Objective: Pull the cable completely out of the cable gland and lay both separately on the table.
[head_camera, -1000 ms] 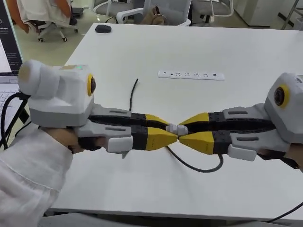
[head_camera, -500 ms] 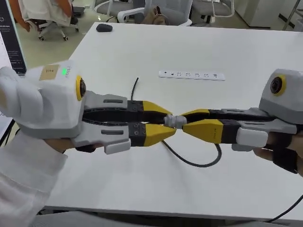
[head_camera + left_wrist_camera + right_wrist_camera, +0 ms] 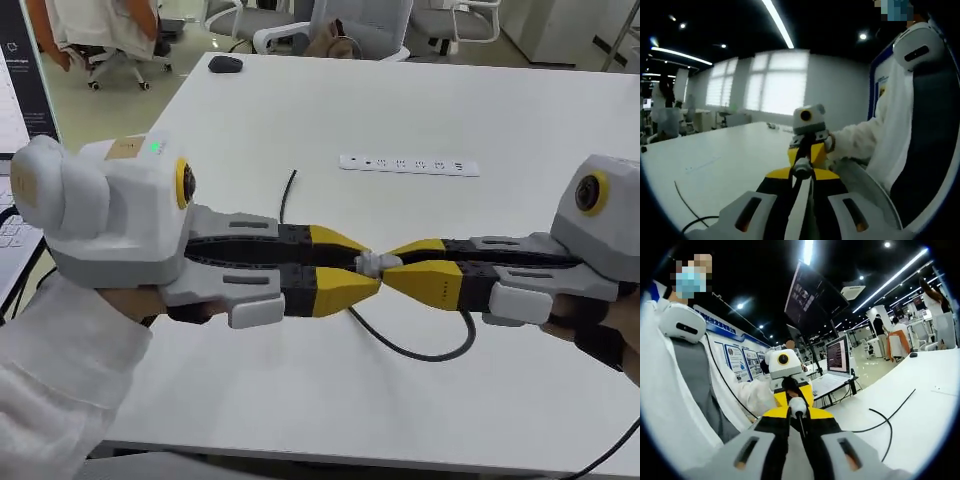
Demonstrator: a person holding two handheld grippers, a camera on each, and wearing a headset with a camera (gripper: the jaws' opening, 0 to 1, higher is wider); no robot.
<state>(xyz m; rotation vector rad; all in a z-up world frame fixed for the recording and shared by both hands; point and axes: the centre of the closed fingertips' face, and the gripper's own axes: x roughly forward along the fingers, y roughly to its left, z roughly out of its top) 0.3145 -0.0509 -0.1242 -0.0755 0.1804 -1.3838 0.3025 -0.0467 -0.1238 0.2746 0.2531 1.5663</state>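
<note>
Cable gland (image 3: pixel 372 263) hangs above the bench (image 3: pixel 300 400), pinched where two sets of fingers meet tip to tip. The left gripper (image 3: pixel 366 272) is closed on the gland body, and the right gripper (image 3: pixel 393 268) is closed on the black cable (image 3: pixel 420 351) right beside it (slack loops on the bench beneath). The pull-out is in hand and not yet done; next the grippers must draw straight apart. Beyond lies a power strip (image 3: pixel 409 163).

The light-grey cable gland (image 3: pixel 372 264) lies horizontal at frame centre, raised off the table (image 3: pixel 300 110). The black cable (image 3: pixel 420 352) loops on the table just below it.
</note>
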